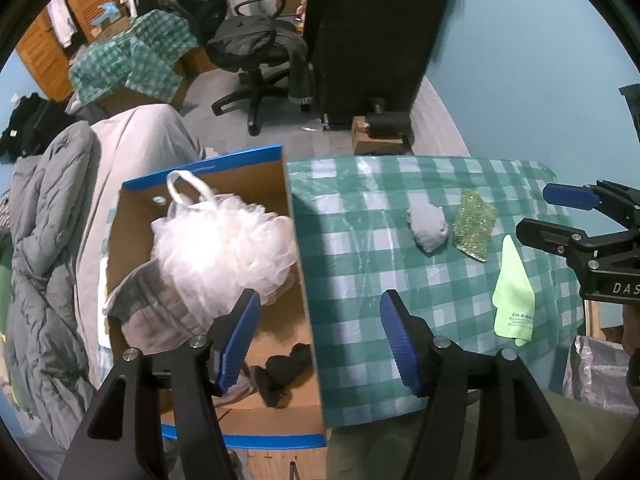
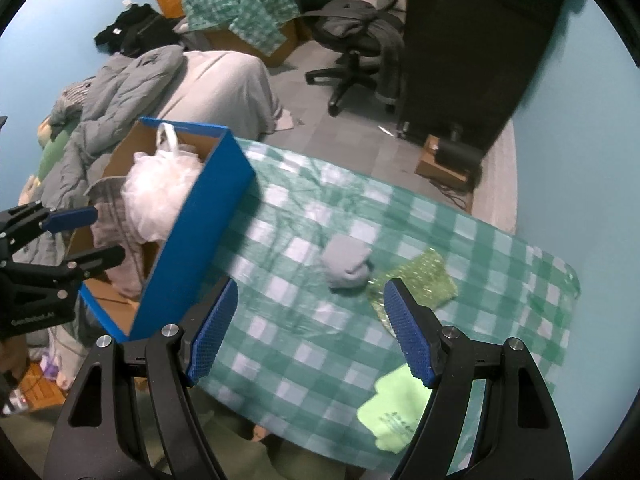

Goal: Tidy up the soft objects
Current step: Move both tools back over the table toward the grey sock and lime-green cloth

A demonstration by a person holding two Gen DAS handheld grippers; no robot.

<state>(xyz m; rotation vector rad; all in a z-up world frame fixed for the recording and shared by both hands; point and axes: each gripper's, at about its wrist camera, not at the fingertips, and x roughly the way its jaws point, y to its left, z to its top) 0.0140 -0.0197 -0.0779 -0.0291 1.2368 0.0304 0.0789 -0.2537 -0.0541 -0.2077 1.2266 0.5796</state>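
Right gripper [image 2: 310, 330], jaws spread and empty, sits nearer the grey sock ball [image 2: 346, 266], which lies just ahead; left gripper [image 1: 320, 338], also spread and empty, hangs over the box [image 1: 298, 264] edge.

I am looking into a room with light blue walls [image 1: 520, 80] and a gray floor [image 2: 316, 96]. A black office chair [image 1: 256, 48] is standing on the floor with dark clothes lying on its seat. A tall black cabinet [image 2: 472, 40] is standing by the wall. A bed [image 2: 224, 80] with gray covers is sitting on the left, and a puffy gray blanket [image 1: 44, 216] is lying on it. Brown wooden doors [image 1: 44, 52] are showing far back.
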